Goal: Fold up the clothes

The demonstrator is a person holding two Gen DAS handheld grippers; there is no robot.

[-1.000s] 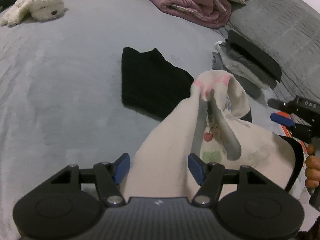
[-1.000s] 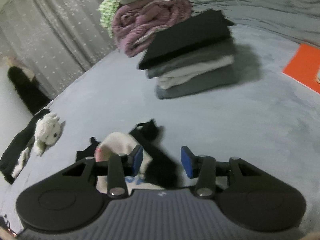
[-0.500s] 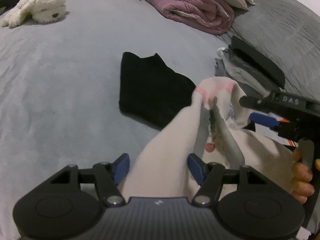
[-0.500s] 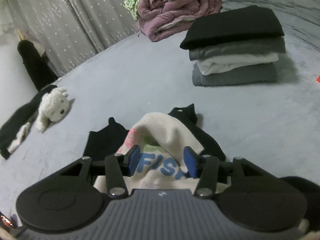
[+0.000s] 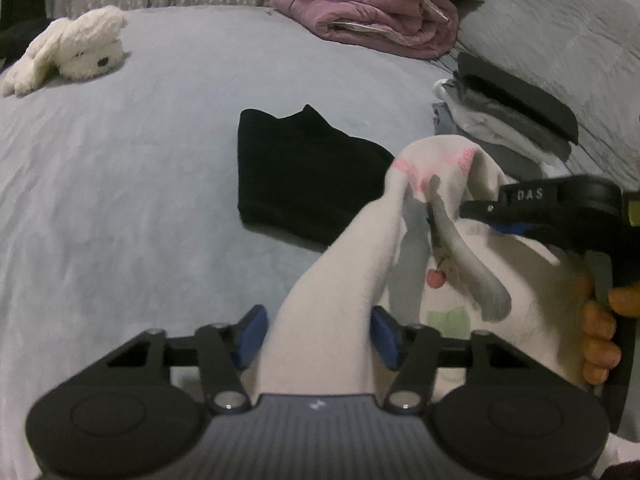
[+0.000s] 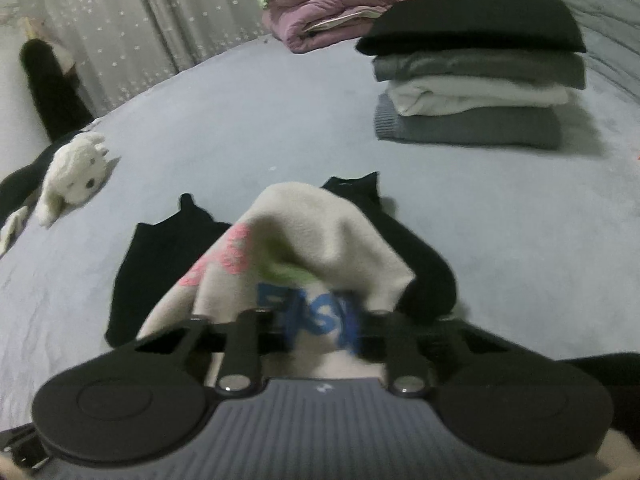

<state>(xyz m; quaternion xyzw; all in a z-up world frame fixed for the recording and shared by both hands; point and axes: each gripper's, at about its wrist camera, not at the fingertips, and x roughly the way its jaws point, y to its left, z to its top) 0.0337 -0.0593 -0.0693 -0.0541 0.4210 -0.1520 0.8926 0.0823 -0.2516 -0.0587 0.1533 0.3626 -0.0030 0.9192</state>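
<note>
The light is dim and cool, with soft shadows right of the folded stack. Both views bend strongly at the edges, with dark corners. The cream garment and the right gripper at lower centre are blurred.

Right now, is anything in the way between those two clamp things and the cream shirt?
Nothing visible. The cream shirt already lies between the fingers of the left gripper, and the right gripper has cloth between its fingers too. A black garment lies on the bed beyond and under the shirt.
</note>
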